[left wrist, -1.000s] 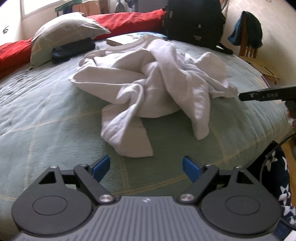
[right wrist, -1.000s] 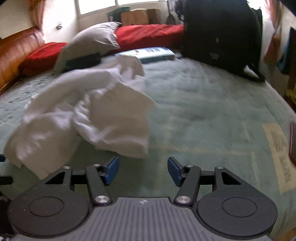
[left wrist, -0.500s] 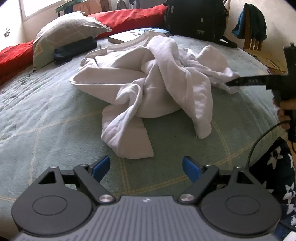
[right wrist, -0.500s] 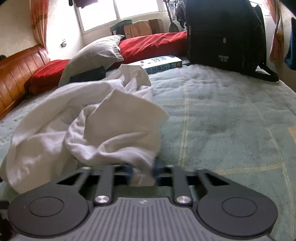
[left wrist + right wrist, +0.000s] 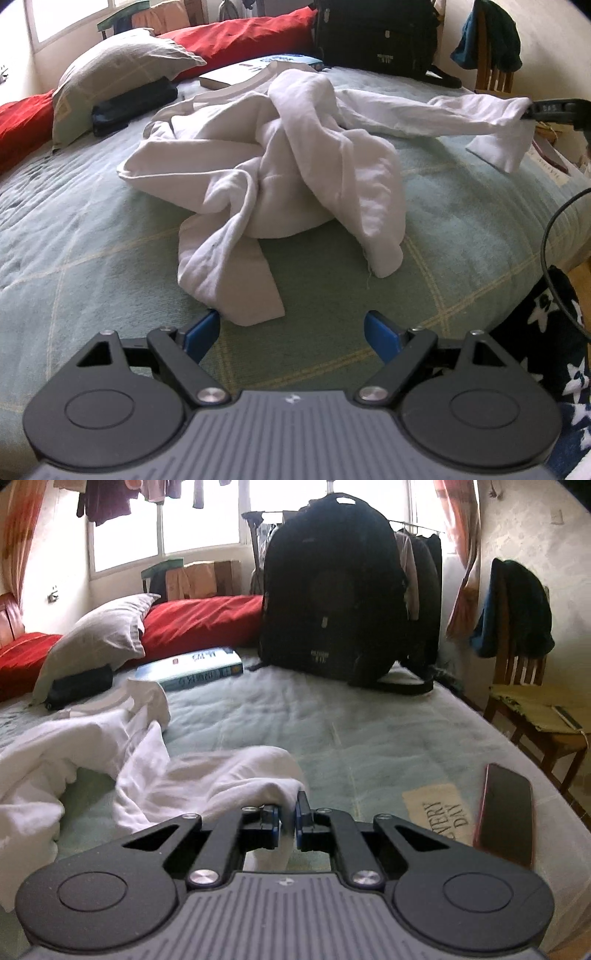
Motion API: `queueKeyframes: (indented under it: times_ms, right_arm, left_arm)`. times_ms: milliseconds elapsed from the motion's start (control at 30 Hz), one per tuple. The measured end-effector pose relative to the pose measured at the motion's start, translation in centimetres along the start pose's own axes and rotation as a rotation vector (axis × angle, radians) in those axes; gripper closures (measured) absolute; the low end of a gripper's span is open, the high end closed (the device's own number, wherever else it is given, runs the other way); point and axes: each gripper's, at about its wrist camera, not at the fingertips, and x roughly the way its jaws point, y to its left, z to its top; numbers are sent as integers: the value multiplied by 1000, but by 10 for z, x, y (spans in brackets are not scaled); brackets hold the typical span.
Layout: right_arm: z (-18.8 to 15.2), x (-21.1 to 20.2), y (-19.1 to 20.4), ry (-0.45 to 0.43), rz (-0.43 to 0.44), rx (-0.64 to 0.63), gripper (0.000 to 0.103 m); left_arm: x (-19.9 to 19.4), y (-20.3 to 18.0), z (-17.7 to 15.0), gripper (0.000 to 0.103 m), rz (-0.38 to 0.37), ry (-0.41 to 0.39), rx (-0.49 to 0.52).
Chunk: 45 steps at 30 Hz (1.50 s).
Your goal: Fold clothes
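Note:
A crumpled white garment [image 5: 288, 173] lies in a heap on the green quilted bed [image 5: 92, 236]. One sleeve [image 5: 443, 114] is stretched out to the right, off the bed surface, and its cuff hangs down. My right gripper [image 5: 287, 814] is shut on that cuff, and white cloth [image 5: 221, 786] bunches just ahead of its blue pads. In the left wrist view the right gripper [image 5: 532, 110] shows at the far right edge, pinching the sleeve end. My left gripper [image 5: 291, 332] stands open near the bed's front edge, with a lower flap of the garment [image 5: 240, 291] just ahead of its left pad.
A black backpack [image 5: 340, 602] stands at the far side of the bed, beside a book [image 5: 192, 668], a grey pillow [image 5: 99, 638] and red cushions [image 5: 199, 624]. A dark phone [image 5: 506, 808] lies at the bed's right edge. A wooden chair [image 5: 535, 716] stands to the right.
My right gripper shut on the sleeve cuff, then lifted and pulled it out to the right, stretching the sleeve from the heap. My left gripper stayed open and still.

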Motion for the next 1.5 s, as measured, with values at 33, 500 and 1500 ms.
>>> queueKeyframes:
  times_ms: [33,500,1500]
  right_arm:
    - [0,-1,6,-6,8,-15,92]
    - [-55,11,128,154,304,-252,72]
    - [-105,54,-1,129,676,718,43]
  left_arm:
    - [-1,0,0,18,-1,-3,-1]
    - [-11,4,-4,17,15,-20,-17]
    - [-4,-3,-8,18,-32,1,-12]
